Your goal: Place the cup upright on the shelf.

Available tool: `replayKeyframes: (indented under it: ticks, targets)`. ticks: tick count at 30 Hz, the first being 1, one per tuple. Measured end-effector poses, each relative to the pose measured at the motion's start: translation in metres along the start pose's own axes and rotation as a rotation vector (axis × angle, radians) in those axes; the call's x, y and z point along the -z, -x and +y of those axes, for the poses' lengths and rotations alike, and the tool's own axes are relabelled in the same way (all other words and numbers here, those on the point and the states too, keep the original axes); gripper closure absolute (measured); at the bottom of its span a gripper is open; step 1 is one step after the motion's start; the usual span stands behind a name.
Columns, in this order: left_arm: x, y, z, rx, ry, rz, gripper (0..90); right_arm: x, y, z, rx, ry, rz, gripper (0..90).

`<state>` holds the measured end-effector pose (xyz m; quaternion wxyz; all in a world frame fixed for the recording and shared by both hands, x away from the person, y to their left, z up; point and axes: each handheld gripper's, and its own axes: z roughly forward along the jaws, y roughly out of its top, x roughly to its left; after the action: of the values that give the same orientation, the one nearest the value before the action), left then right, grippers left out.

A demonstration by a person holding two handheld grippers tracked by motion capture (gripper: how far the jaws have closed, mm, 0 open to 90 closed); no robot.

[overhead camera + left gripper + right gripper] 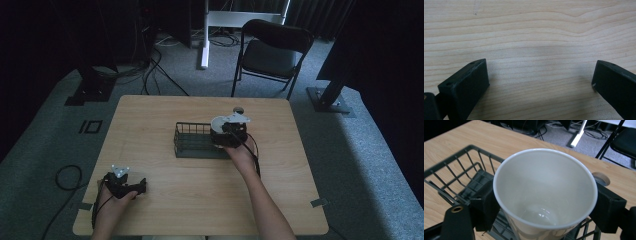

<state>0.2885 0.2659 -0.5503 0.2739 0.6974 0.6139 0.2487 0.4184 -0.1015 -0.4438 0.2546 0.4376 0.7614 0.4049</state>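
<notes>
Two jaws of my right gripper [544, 205] clamp the white cup [545, 192] over the wire basket [456, 175], so I judge lowering comes next, while my left gripper [539, 82] gapes empty.

The setting is a dim lab or recording studio with a test-rig layout. A light wooden square table [165, 200] stands on grey carpet [45, 130], with black curtains at the upper left and upper right of the high view. Loose black cables [155, 62], black metal stand bases [90, 92], a white frame leg [204, 47] and a black folding chair [270, 52] occupy the upper centre.
</notes>
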Motion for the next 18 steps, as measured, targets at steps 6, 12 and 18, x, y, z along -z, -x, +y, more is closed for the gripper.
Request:
replayKeyframes:
  ticks: [6, 12, 18]
  targets:
    - [0.0, 0.0, 0.0, 0.0, 0.0, 0.0, 1.2, -0.002, 0.003, -0.006, -0.023, 0.001, -0.001, 19.9]
    - [0.0, 0.0, 0.0, 0.0, 0.001, 0.0, 1.2, 0.0, 0.005, -0.012, -0.031, 0.023, 0.012, 19.8]
    - [0.0, 0.0, 0.0, 0.0, 0.0, 0.0, 1.2, -0.001, 0.007, -0.013, -0.037, 0.009, 0.052, 14.0]
